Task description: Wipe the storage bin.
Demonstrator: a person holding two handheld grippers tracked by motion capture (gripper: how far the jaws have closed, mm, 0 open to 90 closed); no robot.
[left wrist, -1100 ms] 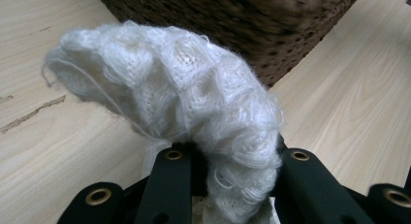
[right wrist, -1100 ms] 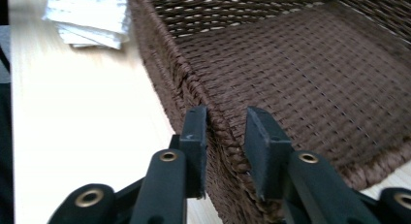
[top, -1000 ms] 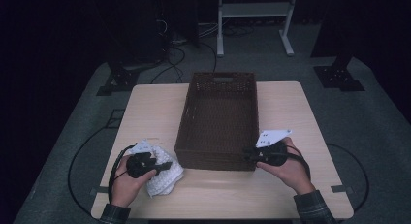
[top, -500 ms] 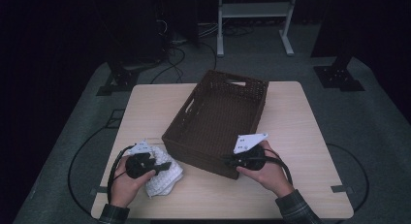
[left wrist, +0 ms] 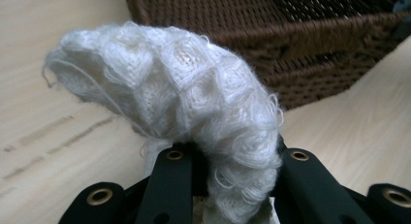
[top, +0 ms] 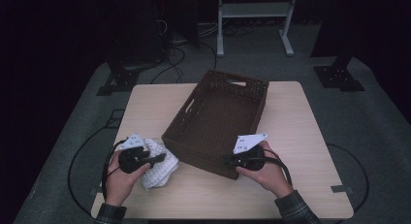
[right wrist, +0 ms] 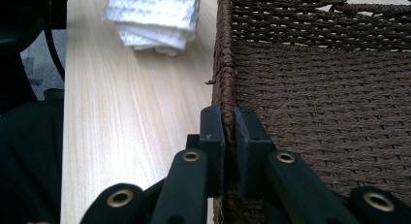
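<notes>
Dark floor and cable clutter ring a pale wooden table (top: 145, 103) that fills the lower middle of the high view. A brown wicker basket (top: 218, 122) sits skewed on it, one corner swung toward the lower left of the frame.

At lower left the left gripper (top: 157, 159) is clamped on a white knitted cloth (top: 157, 168); in the left gripper view the cloth (left wrist: 184, 107) bulges up and arches over between the jaws, which pinch its lower fold. The cloth lies on the table just beside the basket's near corner, outside it.

At lower right of centre the right gripper (top: 228, 160) bites the basket's near rim. In the right gripper view its pads (right wrist: 212, 136) sit on either side of the woven edge (right wrist: 224, 78), closed tight on it, having just squeezed in on that rim.

What could go wrong from here, to my eye: the grip on the rim is narrow and on one corner only, so a further pull could twist the basket more or let the weave slip out of the pads. The basket's corner already stands close to the cloth; swinging it further could shove or trap the cloth. The loose knit could also snag on the rough wicker as it is lifted over the wall, or sag out of the pinch.
</notes>
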